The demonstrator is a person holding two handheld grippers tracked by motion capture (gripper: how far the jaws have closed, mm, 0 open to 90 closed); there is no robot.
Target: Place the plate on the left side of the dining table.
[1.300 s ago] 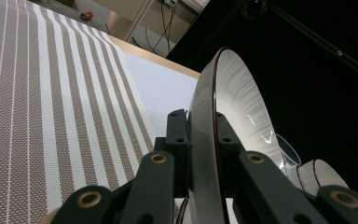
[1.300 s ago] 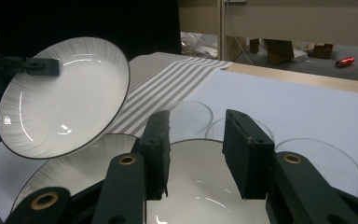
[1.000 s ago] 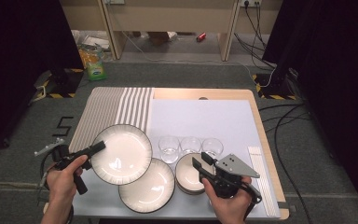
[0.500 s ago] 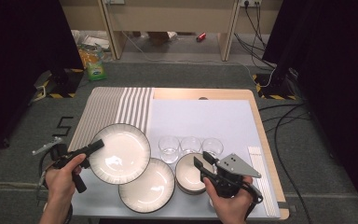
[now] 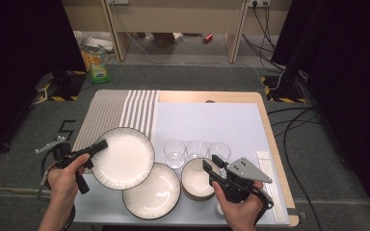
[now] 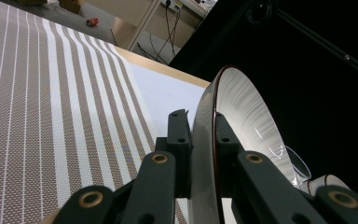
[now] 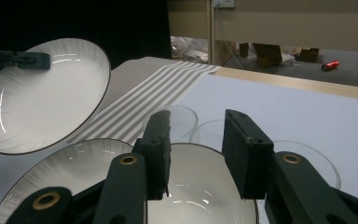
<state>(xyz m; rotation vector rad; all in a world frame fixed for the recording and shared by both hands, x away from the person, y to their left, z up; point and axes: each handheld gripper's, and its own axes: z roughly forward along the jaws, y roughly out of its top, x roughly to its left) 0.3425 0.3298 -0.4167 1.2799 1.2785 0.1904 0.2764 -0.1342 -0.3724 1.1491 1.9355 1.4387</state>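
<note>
- The left tongs [image 5: 96, 146] are clamped tight on the rim of the lifted plate [image 5: 125, 158], at the plate's 9 o'clock edge in the high view; in the left gripper view the jaws pinch the rim from both sides.
- Compared with a second ago, the lifted plate sits a little further toward 11 o'clock and overlaps the second plate [image 5: 151, 191] less; its far edge now lies over the striped mat [image 5: 120, 111].
- The lifted plate is tilted, held off the counter [image 5: 250, 96], as the right gripper view shows.
- The right tongs [image 5: 209, 168] stand open with nothing between the jaws, poised above the stack of bowls [image 5: 197, 179], at the same spot as before.
- Three clear glasses [image 5: 196, 149] stand in a row at 12 o'clock from the bowls, unmoved.
</note>
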